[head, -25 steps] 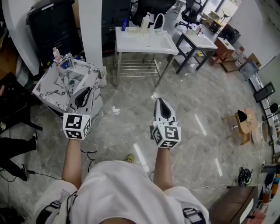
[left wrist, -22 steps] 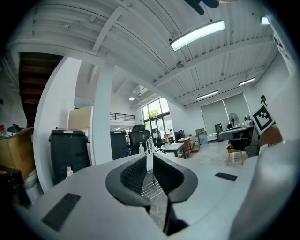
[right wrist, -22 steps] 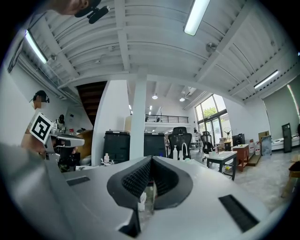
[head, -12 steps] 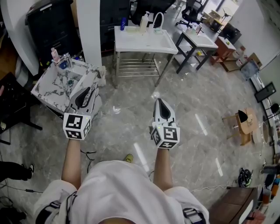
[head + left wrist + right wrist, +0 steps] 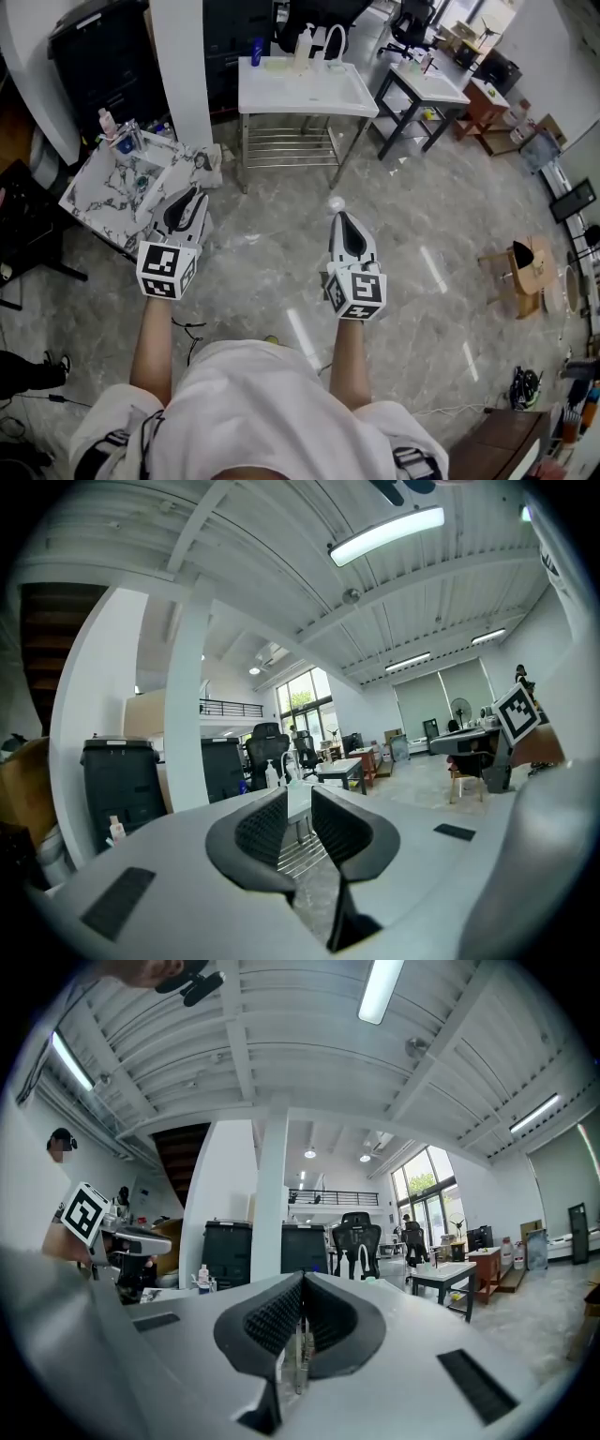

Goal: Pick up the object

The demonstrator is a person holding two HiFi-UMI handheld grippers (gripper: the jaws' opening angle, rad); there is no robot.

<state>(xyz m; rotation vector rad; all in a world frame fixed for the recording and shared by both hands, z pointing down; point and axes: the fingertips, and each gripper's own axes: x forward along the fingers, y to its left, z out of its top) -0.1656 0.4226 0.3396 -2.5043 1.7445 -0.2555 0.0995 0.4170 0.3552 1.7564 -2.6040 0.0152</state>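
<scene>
Here, a person (image 5: 253, 412) stands on a grey marble floor (image 5: 422, 216) with a handheld gripper in each hand, neither one holding anything.

Nearest, the left gripper (image 5: 194, 193) has its jaws a narrow gap apart with nothing between them, and the right gripper (image 5: 339, 217) has its jaws pressed together, empty. Just beyond the left gripper is a marble-topped table (image 5: 98, 187) with small bottles (image 5: 105, 122). Farther off, beside a white pillar (image 5: 183, 66), a white table (image 5: 300, 92) carries pump bottles (image 5: 303, 42). Which thing is to be picked up cannot be told.
</scene>
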